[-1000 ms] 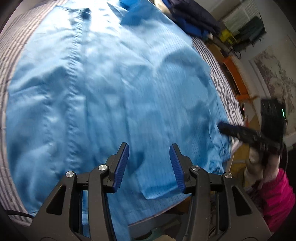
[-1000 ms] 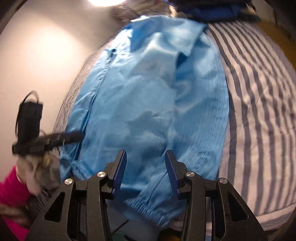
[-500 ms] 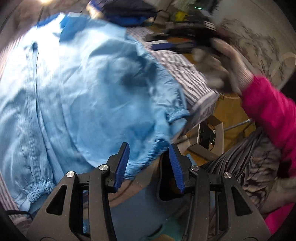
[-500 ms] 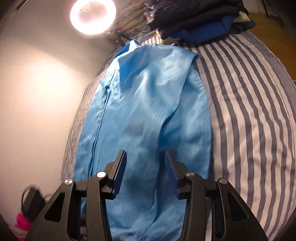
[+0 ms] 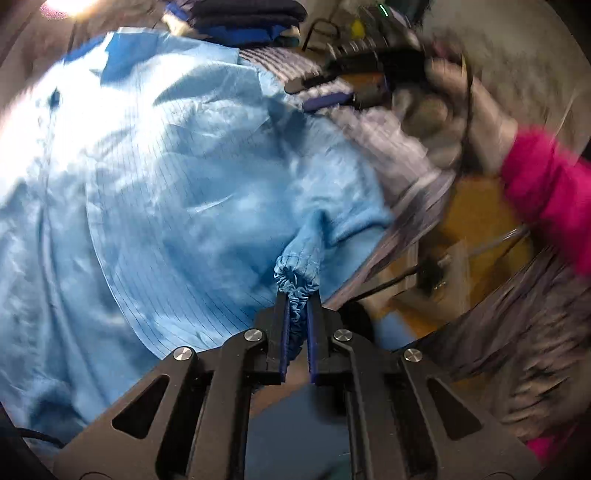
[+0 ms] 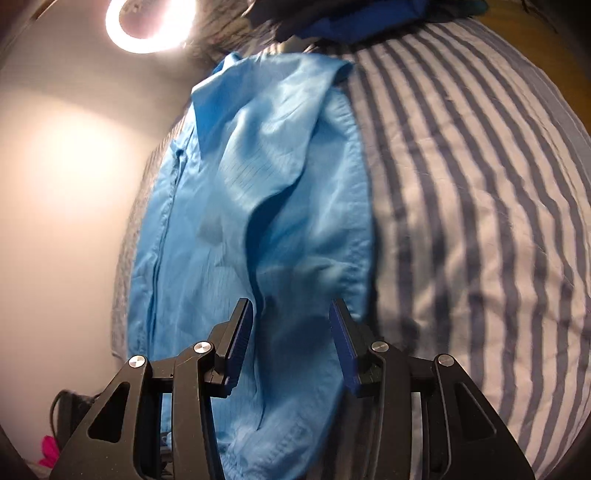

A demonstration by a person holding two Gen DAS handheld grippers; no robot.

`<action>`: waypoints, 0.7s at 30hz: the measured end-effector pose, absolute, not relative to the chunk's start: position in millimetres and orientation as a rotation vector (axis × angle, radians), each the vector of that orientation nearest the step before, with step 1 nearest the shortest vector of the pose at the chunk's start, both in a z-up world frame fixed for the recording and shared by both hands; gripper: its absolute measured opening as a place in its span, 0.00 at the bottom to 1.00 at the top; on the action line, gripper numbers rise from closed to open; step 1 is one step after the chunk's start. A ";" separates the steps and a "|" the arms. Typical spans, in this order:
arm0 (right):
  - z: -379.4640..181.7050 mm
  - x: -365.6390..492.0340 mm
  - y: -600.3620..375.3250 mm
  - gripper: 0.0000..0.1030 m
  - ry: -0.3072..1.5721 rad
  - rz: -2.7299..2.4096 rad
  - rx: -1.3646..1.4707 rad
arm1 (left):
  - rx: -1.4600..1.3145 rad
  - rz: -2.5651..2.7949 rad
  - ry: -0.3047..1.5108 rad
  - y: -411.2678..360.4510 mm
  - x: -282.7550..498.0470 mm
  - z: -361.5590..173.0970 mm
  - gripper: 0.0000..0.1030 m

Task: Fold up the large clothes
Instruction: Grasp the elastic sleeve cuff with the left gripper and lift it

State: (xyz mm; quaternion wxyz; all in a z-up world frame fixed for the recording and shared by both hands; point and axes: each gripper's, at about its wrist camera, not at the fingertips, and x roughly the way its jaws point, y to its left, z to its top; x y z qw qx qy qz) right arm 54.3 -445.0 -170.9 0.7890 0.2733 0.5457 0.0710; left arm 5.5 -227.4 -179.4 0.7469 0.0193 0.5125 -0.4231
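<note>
On the striped bed (image 6: 480, 184) lies a light blue jacket (image 5: 177, 192), spread out lengthways with its collar at the far end and its zip front running along the left side. At its near right corner the left gripper (image 5: 297, 299) has just been closing, and its blue pads now pinch the gathered elastic cuff (image 5: 295, 284) of a sleeve, the bunched fabric squeezed between them at the bed's edge. Seen from the left wrist, the right gripper (image 5: 325, 88) shows blurred at the far right, in a gloved hand (image 5: 461, 122) with a pink sleeve (image 5: 546, 184) behind it. From its own camera the right gripper (image 6: 291, 325) hangs over the near part of the jacket with its jaws at a middling width and nothing between the pads; a folded-over sleeve runs beneath them. Dark folded clothes (image 5: 243, 14) sit stacked at the far end of the bed, beside a bright ring lamp (image 6: 147, 26) by the wall
</note>
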 end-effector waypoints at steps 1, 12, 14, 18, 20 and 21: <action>-167.2 54.3 -451.4 0.40 1.153 0.156 0.611 | -0.029 -0.956 1.134 -224.0 6.0 -173.1 0.05; -170.2 146.3 -482.4 0.41 1.067 0.138 0.691 | -0.207 -1.163 1.161 -245.2 -13.7 -145.2 0.05; -179.1 166.2 -478.1 0.40 1.081 0.132 0.665 | -0.236 -1.173 1.163 -244.5 -12.9 -143.8 0.05; -195.6 187.3 -475.4 0.31 1.096 0.144 0.661 | -0.318 -1.158 1.156 -222.9 -4.2 -131.8 0.05; -197.8 196.2 -472.4 0.03 1.101 0.143 0.655 | -0.368 -1.143 1.141 -208.0 0.1 -123.9 0.05; -194.1 198.0 -472.8 0.03 1.096 0.121 0.632 | -0.367 -1.142 1.127 -204.8 -0.2 -120.1 0.05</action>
